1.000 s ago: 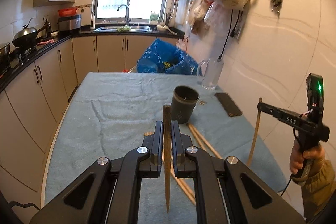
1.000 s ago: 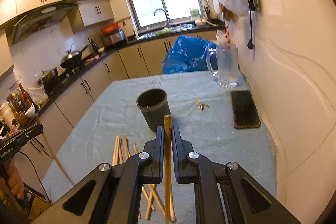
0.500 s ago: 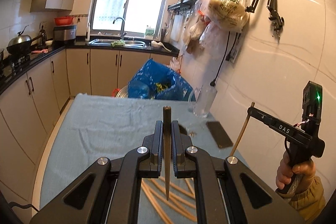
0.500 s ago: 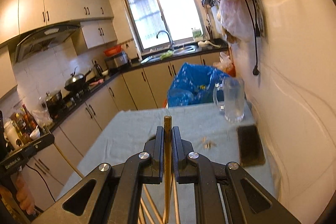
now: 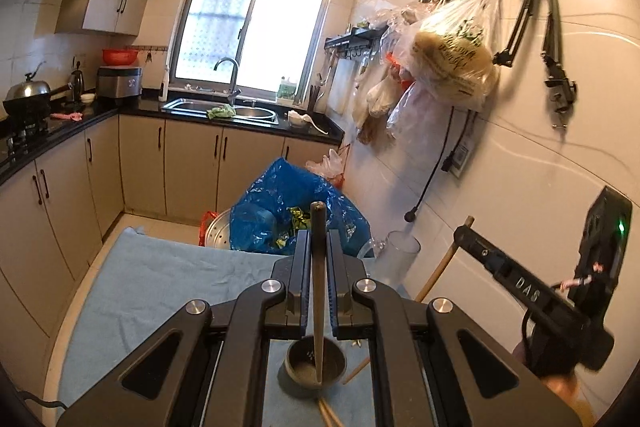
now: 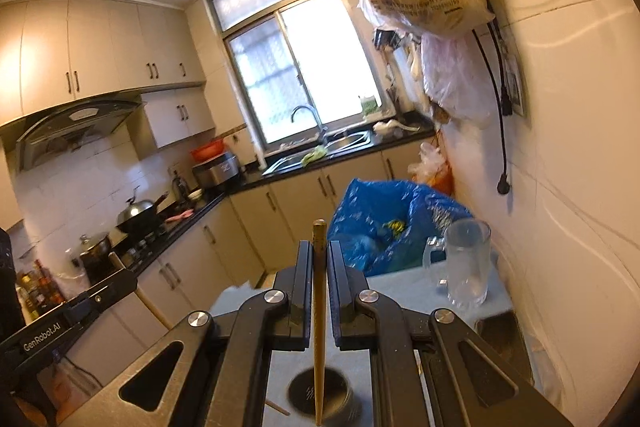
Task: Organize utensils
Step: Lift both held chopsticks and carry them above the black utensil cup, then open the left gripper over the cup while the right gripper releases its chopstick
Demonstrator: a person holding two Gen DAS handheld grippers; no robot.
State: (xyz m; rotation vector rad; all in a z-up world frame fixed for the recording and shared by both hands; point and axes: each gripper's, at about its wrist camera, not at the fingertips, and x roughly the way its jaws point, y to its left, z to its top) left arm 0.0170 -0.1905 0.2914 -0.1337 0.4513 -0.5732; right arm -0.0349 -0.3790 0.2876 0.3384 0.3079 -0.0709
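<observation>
Two chopsticks held over a cup

The left hand-held gripper [image 5: 318, 267] pinches a dark wooden chopstick [image 5: 318, 291], its tip seemingly inside the round dark cup [image 5: 316, 367] on the blue-cloth tabletop [image 5: 160, 279]. The right hand-held gripper [image 6: 319, 279] pinches a pale wooden chopstick [image 6: 319, 327] above the cup.

Table [image 5: 152, 275] covered in blue-grey cloth, dark cup [image 5: 315, 367] standing near its front, loose chopsticks [image 5: 330, 415] lying beside the cup, 1 glass mug [image 6: 466, 263] by the wall
</observation>
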